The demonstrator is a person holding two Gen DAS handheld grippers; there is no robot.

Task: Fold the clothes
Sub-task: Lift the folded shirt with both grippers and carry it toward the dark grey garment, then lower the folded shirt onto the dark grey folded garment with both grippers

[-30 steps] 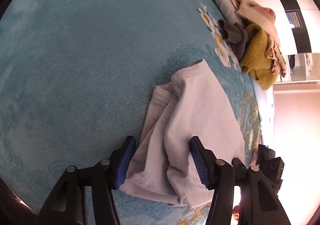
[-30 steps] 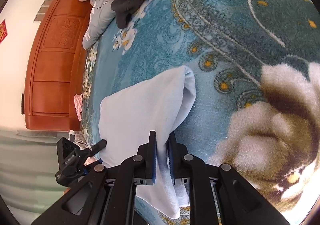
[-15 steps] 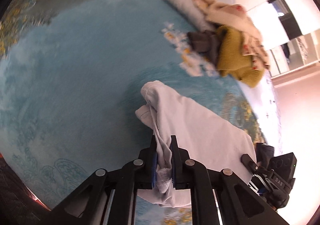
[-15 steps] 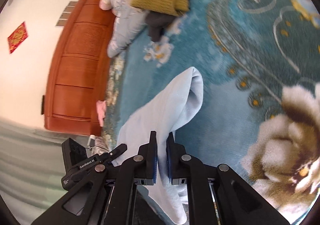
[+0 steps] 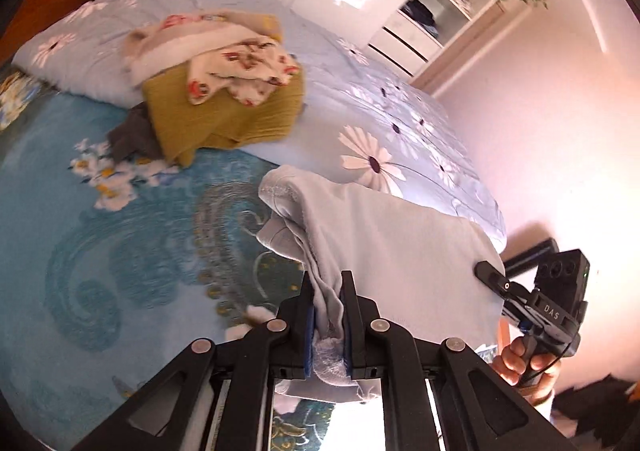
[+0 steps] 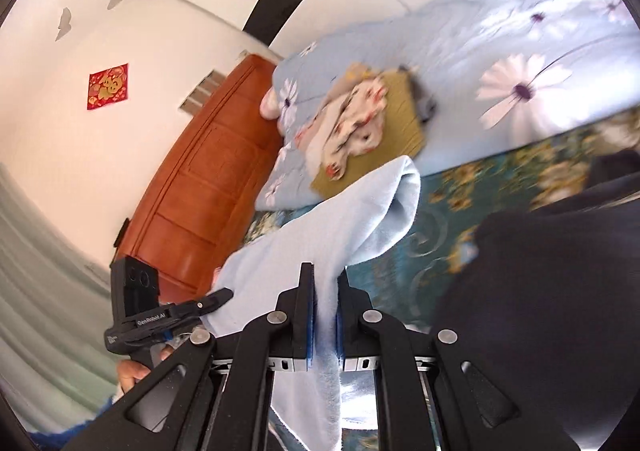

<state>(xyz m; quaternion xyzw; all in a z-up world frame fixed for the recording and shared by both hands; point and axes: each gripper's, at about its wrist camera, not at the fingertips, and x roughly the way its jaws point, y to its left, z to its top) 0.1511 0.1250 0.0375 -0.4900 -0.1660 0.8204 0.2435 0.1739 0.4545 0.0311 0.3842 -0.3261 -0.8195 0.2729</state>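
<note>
- The pale blue garment (image 5: 384, 247) is lifted clear of the teal patterned blanket (image 5: 120, 235), strung between the two grippers, on the near side of the mustard sweater (image 5: 224, 119) and well apart from it
- It looks light, thin and limp: the cloth sags in a shallow hammock between the two holds and its free end droops in soft rolls, so I judge it will slump wherever it is not supported and will not keep a crease on its own
- Soft knit like this should not slip much against the blue pads, yet a bunched edge can creep out if tugged hard
- Best hold, by my reading, is at the hem or corners, taken flat rather than gathered, with both holds kept level so the panel hangs square
- The left gripper (image 5: 326, 315) has its fingers drawn narrow, pinching a crumpled wad of the garment's edge; several layers are wedged between the pads
- The right gripper (image 6: 325, 315) is likewise closed to a narrow gap on a thinner strip of the same cloth (image 6: 344, 235), with a tail hanging below the fingers
- Farther off, a floral-print cloth (image 5: 224, 51) lies on top of the sweater, which rests against the daisy quilt (image 5: 400, 119)
</note>
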